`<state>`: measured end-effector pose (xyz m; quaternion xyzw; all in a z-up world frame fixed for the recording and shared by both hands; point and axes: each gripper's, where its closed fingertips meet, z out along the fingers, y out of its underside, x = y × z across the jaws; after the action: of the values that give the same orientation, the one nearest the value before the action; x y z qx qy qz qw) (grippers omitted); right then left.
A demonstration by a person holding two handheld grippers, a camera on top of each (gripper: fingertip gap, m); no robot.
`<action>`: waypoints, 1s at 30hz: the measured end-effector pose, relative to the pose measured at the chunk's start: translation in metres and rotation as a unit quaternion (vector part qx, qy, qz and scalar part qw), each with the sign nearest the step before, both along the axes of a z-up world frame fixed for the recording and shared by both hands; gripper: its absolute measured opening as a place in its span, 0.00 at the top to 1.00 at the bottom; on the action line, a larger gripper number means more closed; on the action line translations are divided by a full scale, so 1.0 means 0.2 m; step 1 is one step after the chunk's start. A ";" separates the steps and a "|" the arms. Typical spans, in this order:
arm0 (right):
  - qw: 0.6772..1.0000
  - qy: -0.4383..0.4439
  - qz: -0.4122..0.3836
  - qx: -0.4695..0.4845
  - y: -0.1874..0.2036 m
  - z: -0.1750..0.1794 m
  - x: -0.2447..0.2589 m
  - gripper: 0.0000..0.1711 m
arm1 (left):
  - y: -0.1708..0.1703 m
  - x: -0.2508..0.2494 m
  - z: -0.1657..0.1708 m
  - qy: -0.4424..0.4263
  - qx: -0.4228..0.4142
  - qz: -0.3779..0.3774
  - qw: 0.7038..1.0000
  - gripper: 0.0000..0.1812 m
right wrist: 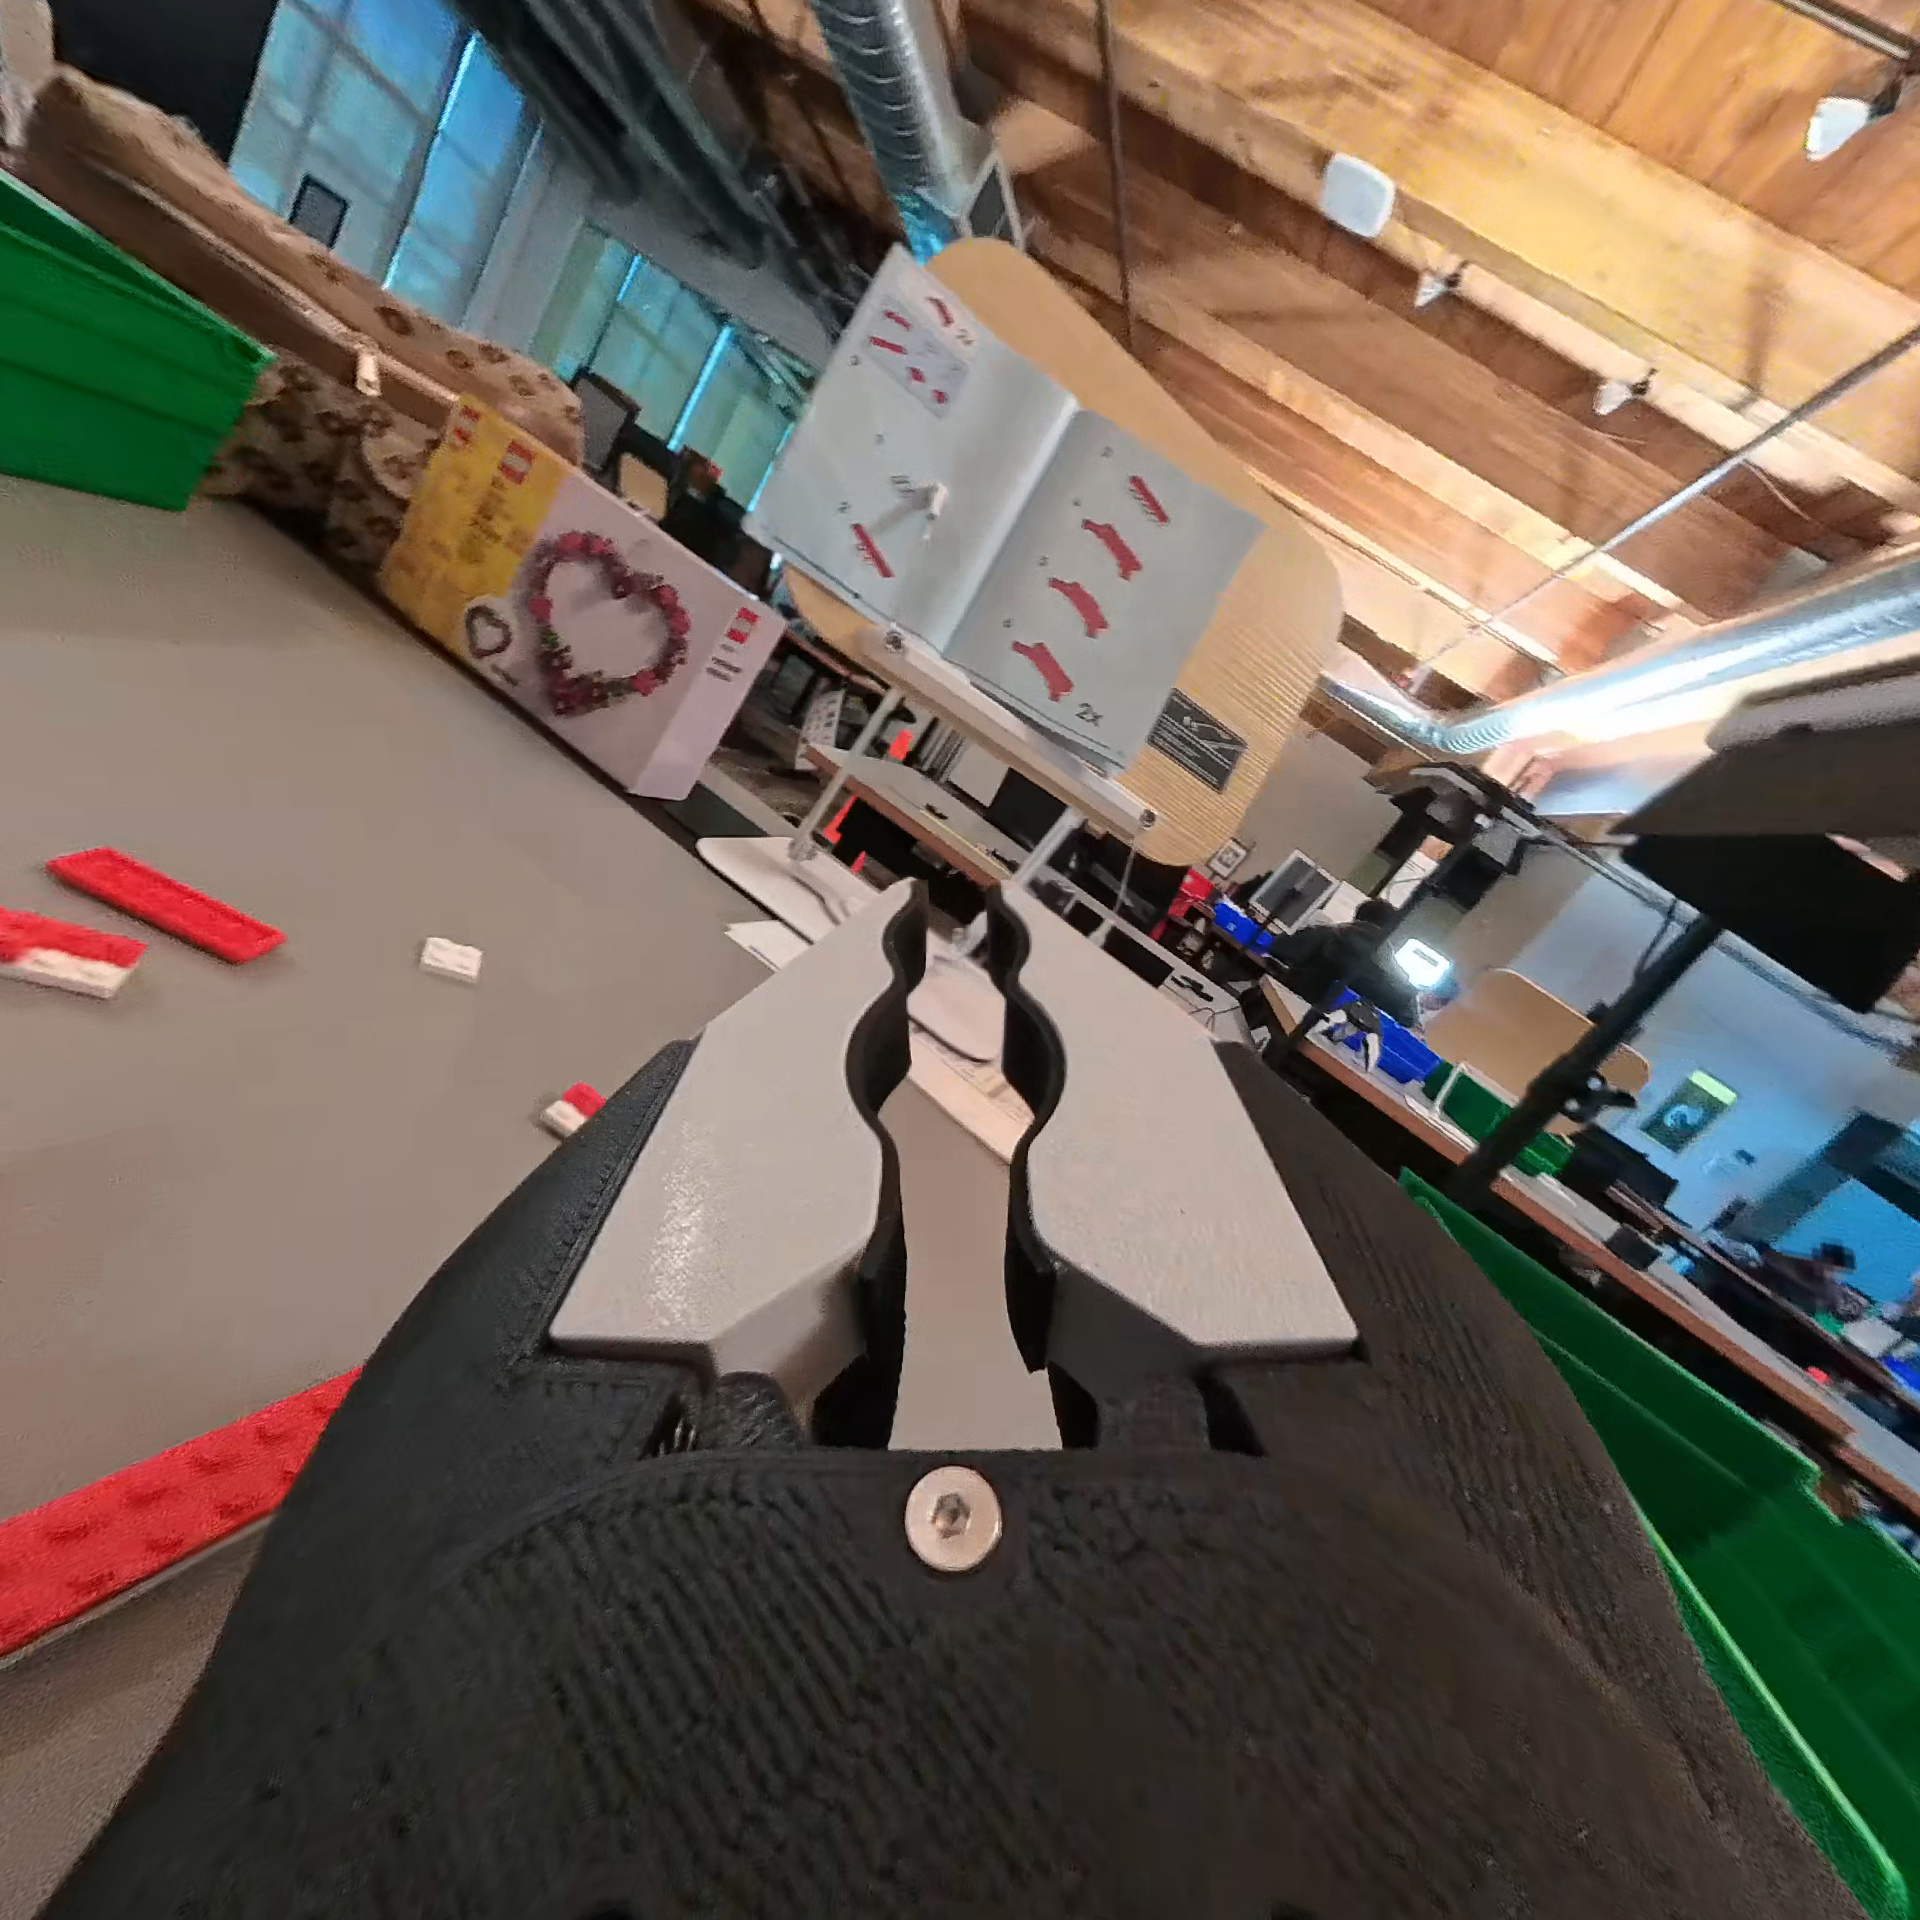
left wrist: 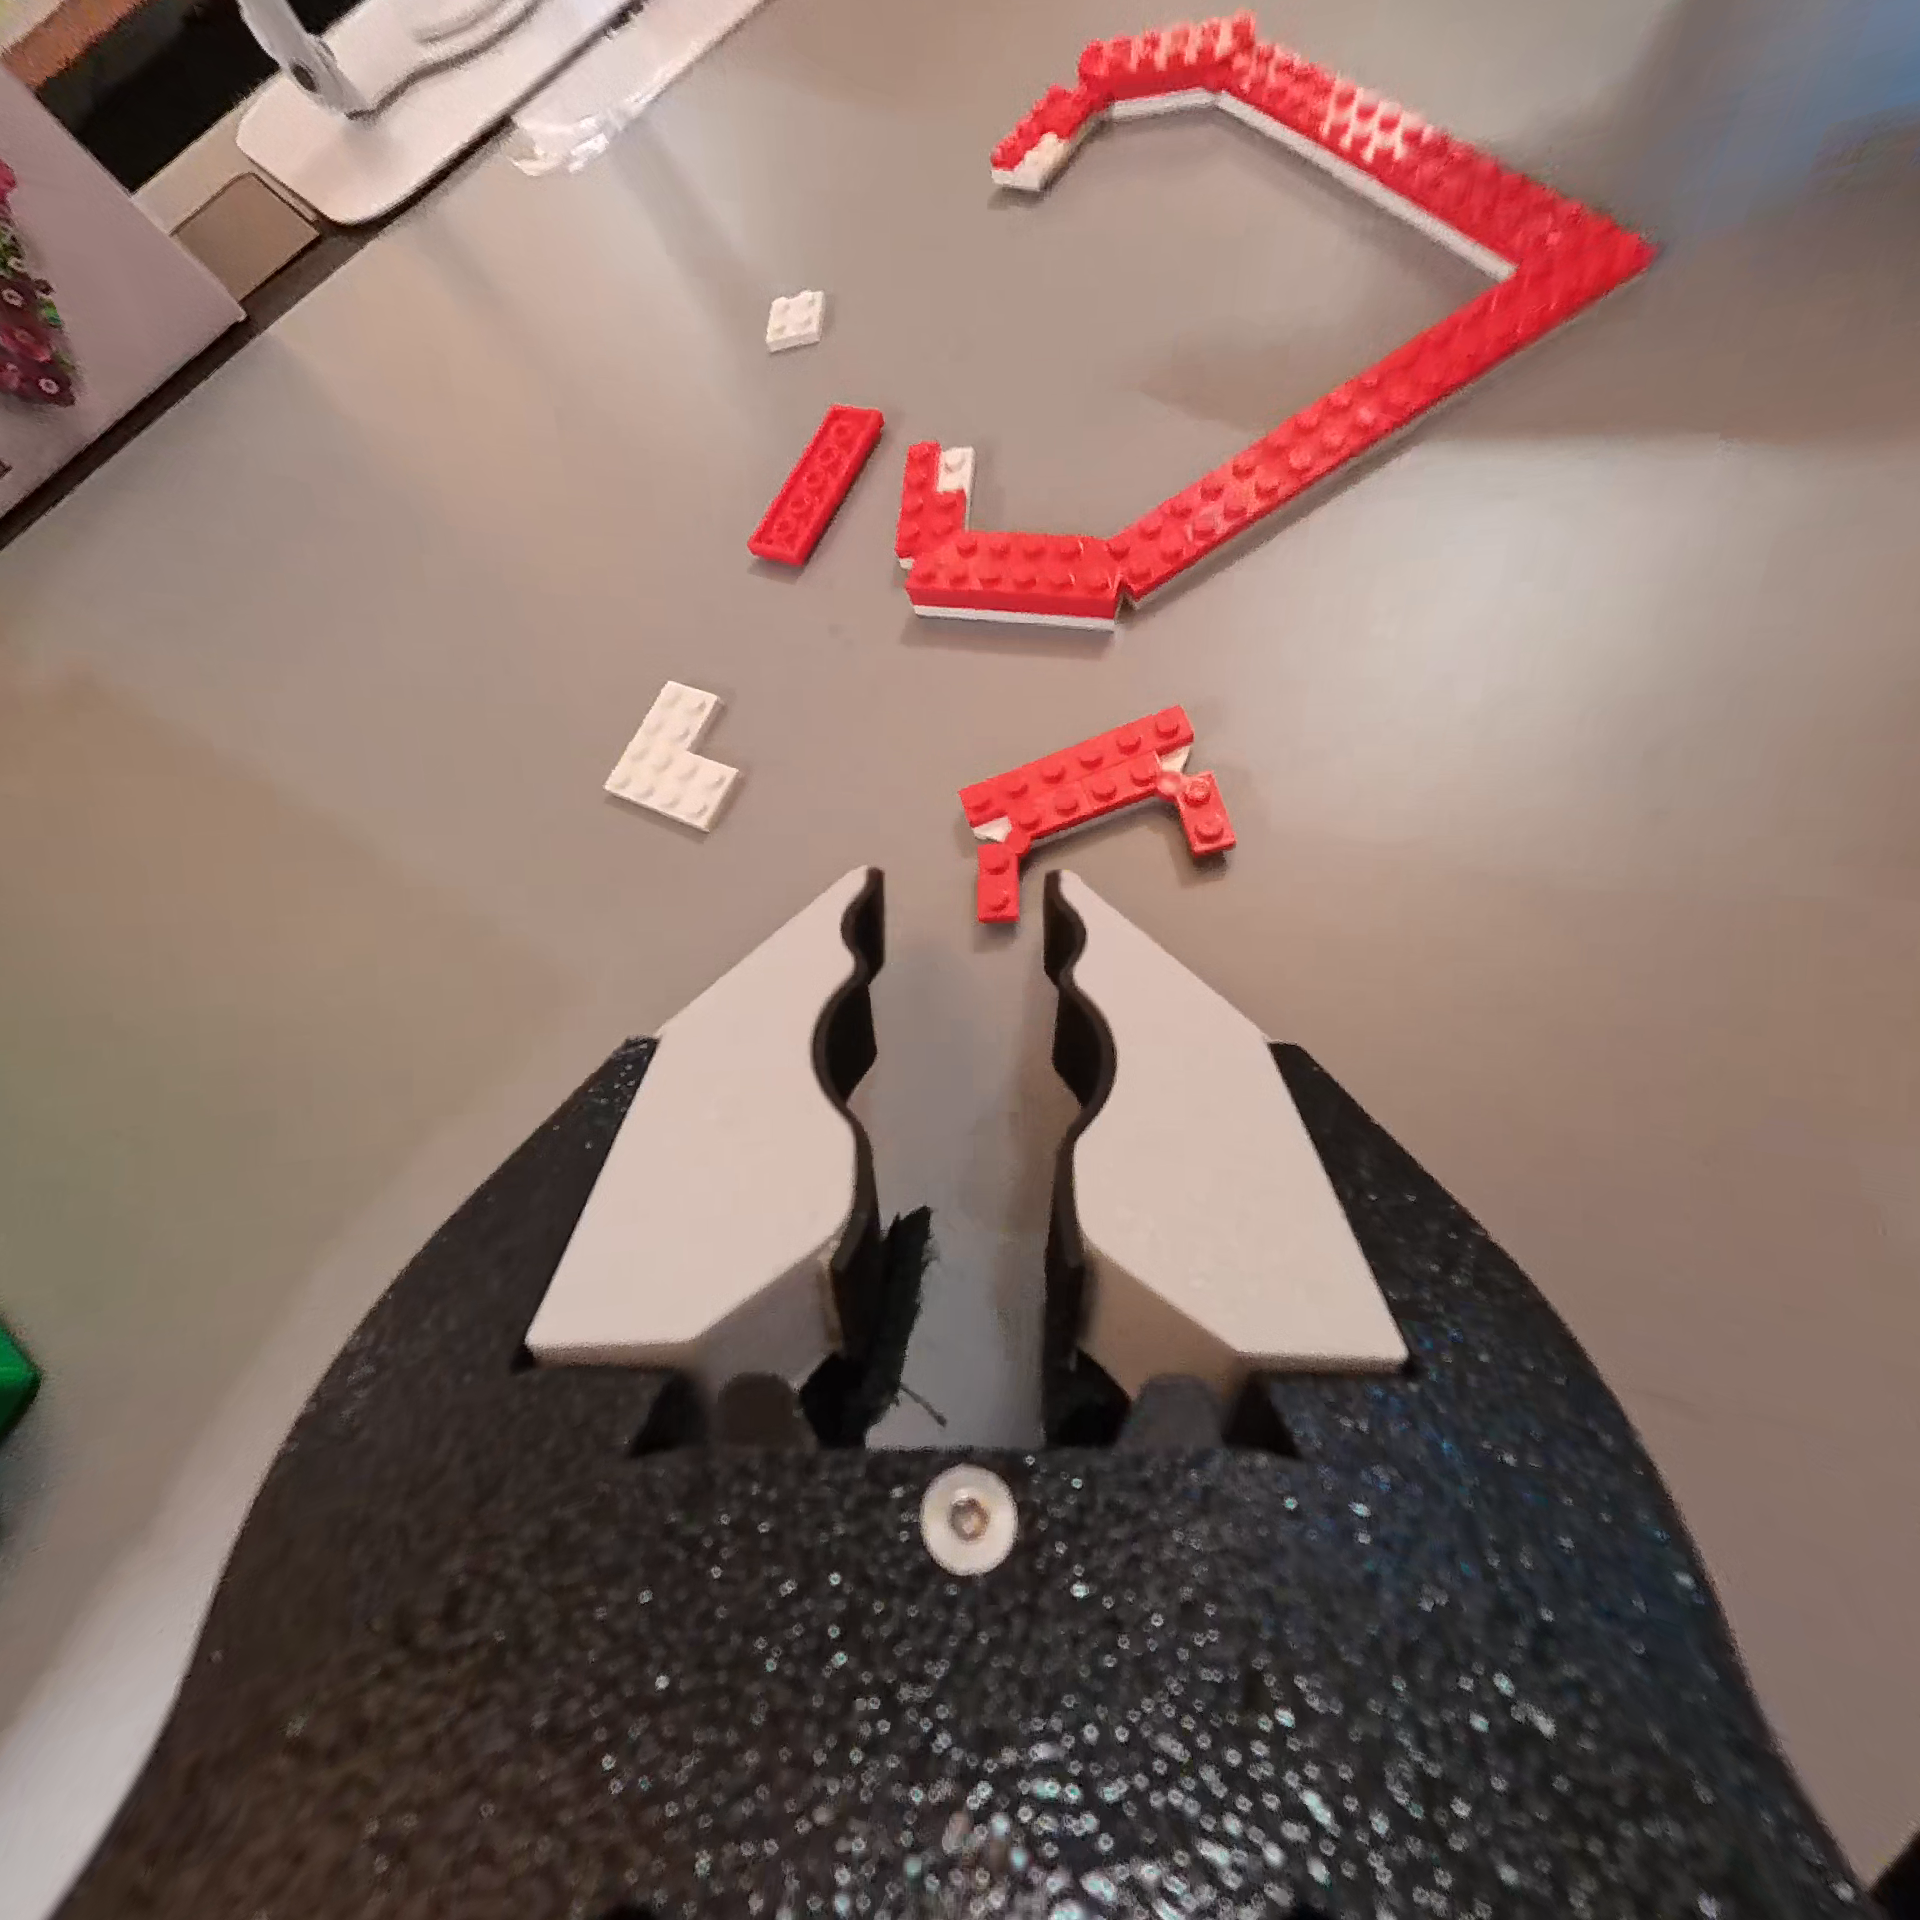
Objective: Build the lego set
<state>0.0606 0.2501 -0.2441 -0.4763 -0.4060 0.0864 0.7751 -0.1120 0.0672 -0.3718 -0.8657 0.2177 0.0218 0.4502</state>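
Note:
In the left wrist view, a large red-on-white lego frame lies on the grey table. A small red sub-assembly lies just ahead of my left gripper, which is open and empty above the table. A white L-shaped plate, a loose red plate and a small white plate lie to the left. My right gripper is open and empty, low over the table, pointing at the instruction booklet. The red plate and the small white plate also show there.
The lego box stands at the table's far edge beside the booklet stand. Green bins sit at the far left and at the right. A clear plastic bag lies near the stand's base.

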 end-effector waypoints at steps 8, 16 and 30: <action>0.997 0.063 0.035 -0.005 0.02 -0.02 0.05 0.88 | -0.01 -0.29 0.52 0.039 0.363 0.128 0.922 0.76; 0.995 0.086 0.041 -0.016 0.04 -0.01 0.08 0.81 | -0.02 -0.31 0.51 0.032 0.381 0.124 0.916 0.74; 0.998 0.066 0.021 -0.013 0.06 -0.04 0.08 0.81 | 0.00 -0.28 0.49 0.000 0.374 0.104 0.922 0.74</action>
<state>0.0765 0.2629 -0.2517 -0.4710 -0.3624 0.1388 0.7922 -0.1690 0.0666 -0.2738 -0.6521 0.1025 0.1487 0.7363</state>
